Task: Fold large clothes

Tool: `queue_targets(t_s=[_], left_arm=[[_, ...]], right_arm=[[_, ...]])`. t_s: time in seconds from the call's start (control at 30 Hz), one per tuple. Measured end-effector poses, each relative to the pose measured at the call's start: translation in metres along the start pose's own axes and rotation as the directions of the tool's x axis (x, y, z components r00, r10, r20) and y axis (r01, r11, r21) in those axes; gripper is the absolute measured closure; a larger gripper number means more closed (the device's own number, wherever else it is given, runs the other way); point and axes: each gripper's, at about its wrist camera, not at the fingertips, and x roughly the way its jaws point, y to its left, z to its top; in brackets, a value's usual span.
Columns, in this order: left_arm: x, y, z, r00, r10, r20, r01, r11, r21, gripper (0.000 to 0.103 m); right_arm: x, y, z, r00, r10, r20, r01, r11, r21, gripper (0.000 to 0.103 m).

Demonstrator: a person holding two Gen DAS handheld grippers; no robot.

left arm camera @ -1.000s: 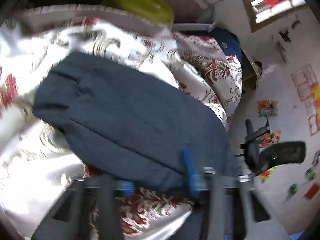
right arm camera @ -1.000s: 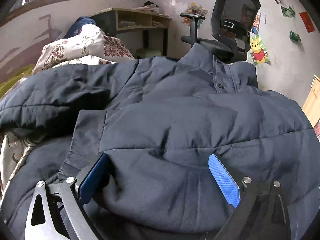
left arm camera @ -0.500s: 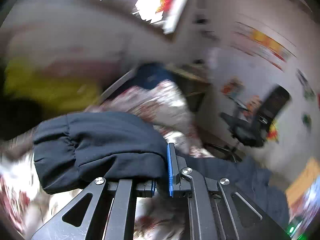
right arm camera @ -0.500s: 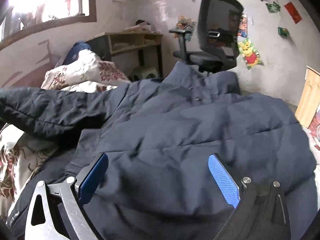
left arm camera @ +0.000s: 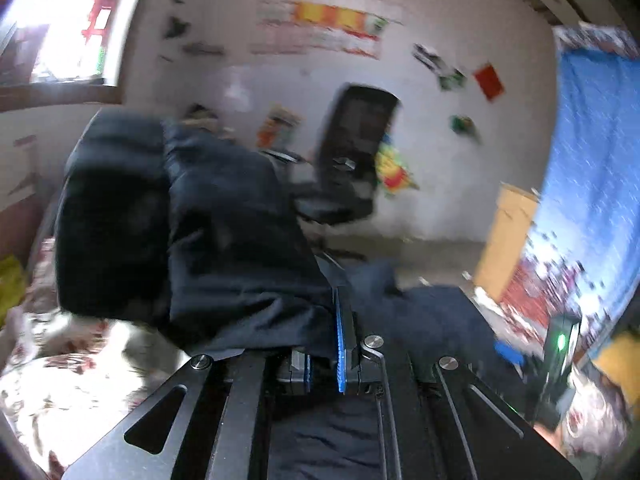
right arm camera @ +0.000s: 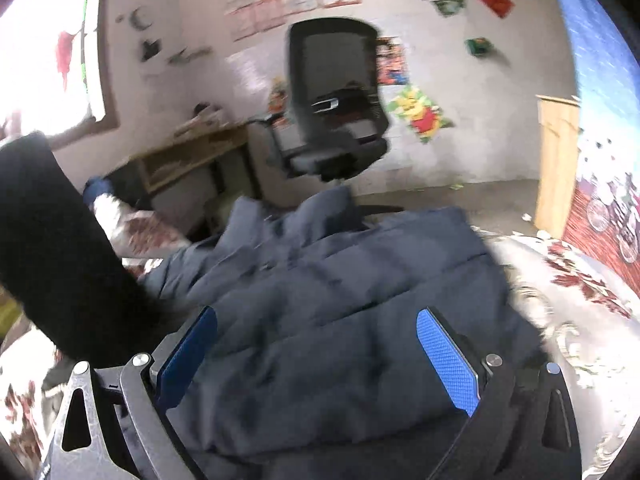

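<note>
Between the fingers of the left gripper (left arm camera: 324, 344) a fold of the dark padded jacket (right arm camera: 340, 300) is pinched; the jaws have just been closing and now sit almost together on the cloth. The caught part, probably a sleeve (left arm camera: 180, 232), rises ahead and to the left of that gripper in a thick dark bundle, while the rest of the jacket lies below and ahead, spread on the bed (right arm camera: 580, 292) with its flowered cover. By its look the jacket is soft, bulky and quilted, light for its bulk but springy, with a smooth shell that could slide out of a shallow pinch. A seam, cuff or hem edge would give a surer hold than a puffed panel. The left gripper points somewhat downward over the bed, toward the wall and the office chair (right arm camera: 336, 100). The right gripper (right arm camera: 316, 360) also tilts downward, its blue pads spread wide with the jacket's body lying between them; they do not seem to press on it.
</note>
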Motion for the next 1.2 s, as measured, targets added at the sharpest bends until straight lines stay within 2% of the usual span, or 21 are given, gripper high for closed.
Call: queue_targets(t_s=[0.1, 0.2, 0.33, 0.4, 0.47, 0.57, 0.67, 0.7, 0.73, 0.8, 0.93, 1.0, 1.07, 1.2], left_arm=[[0.025, -0.031, -0.011, 0.996, -0.053, -0.068, 0.054, 0.998, 0.023, 0.096], [0.052, -0.059, -0.028, 0.982, -0.11, -0.153, 0.114, 0.993, 0.022, 0.096], [0.082, -0.097, -0.056, 0.956, -0.11, -0.27, 0.14, 0.986, 0.092, 0.096], [0.096, -0.109, -0.071, 0.937, -0.106, -0.334, 0.152, 0.982, 0.114, 0.096], [0.103, -0.117, -0.079, 0.924, -0.102, -0.368, 0.159, 0.979, 0.128, 0.096], [0.108, -0.12, -0.094, 0.909, -0.089, -0.407, 0.158, 0.977, 0.14, 0.096], [0.117, -0.117, -0.103, 0.895, -0.092, -0.436, 0.162, 0.979, 0.125, 0.093], [0.115, -0.113, -0.109, 0.893, -0.096, -0.44, 0.163, 0.979, 0.118, 0.092], [0.119, -0.112, -0.11, 0.887, -0.098, -0.452, 0.163, 0.981, 0.107, 0.09], [0.106, -0.102, -0.123, 0.876, -0.102, -0.471, 0.158, 0.984, 0.082, 0.081], [0.093, -0.097, -0.128, 0.862, -0.116, -0.494, 0.148, 0.989, 0.026, 0.066], [0.09, -0.094, -0.128, 0.86, -0.118, -0.497, 0.142, 0.99, 0.012, 0.06], [0.084, -0.09, -0.127, 0.86, -0.118, -0.496, 0.131, 0.991, -0.009, 0.048], [0.069, -0.084, -0.127, 0.861, -0.126, -0.493, 0.116, 0.992, -0.051, 0.04]], right_arm=[[-0.008, -0.029, 0.01, 1.0, -0.003, 0.025, 0.001, 0.997, 0.072, 0.001], [-0.01, -0.054, 0.019, 0.999, 0.018, 0.026, -0.022, 0.989, 0.146, 0.001], [-0.017, -0.087, 0.029, 0.998, 0.062, 0.027, -0.067, 0.963, 0.26, 0.001], [-0.021, -0.099, 0.032, 0.996, 0.089, 0.03, -0.094, 0.951, 0.295, 0.001], [-0.019, -0.107, 0.033, 0.992, 0.129, 0.01, -0.125, 0.94, 0.317, 0.001], [-0.01, -0.116, 0.028, 0.976, 0.216, -0.038, -0.186, 0.907, 0.378, 0.001], [0.006, -0.126, 0.018, 0.942, 0.322, -0.092, -0.242, 0.844, 0.478, 0.001], [0.009, -0.127, 0.016, 0.935, 0.334, -0.117, -0.239, 0.839, 0.489, 0.001], [0.013, -0.127, 0.014, 0.929, 0.338, -0.151, -0.227, 0.842, 0.49, 0.001], [0.024, -0.123, 0.008, 0.907, 0.33, -0.26, -0.184, 0.868, 0.46, 0.001], [0.034, -0.114, -0.009, 0.861, 0.327, -0.389, -0.159, 0.9, 0.405, 0.001], [0.033, -0.109, -0.016, 0.843, 0.329, -0.425, -0.161, 0.909, 0.385, 0.001], [0.029, -0.101, -0.021, 0.838, 0.312, -0.447, -0.156, 0.923, 0.351, 0.001], [0.021, -0.095, -0.033, 0.829, 0.317, -0.461, -0.158, 0.923, 0.35, 0.003]])
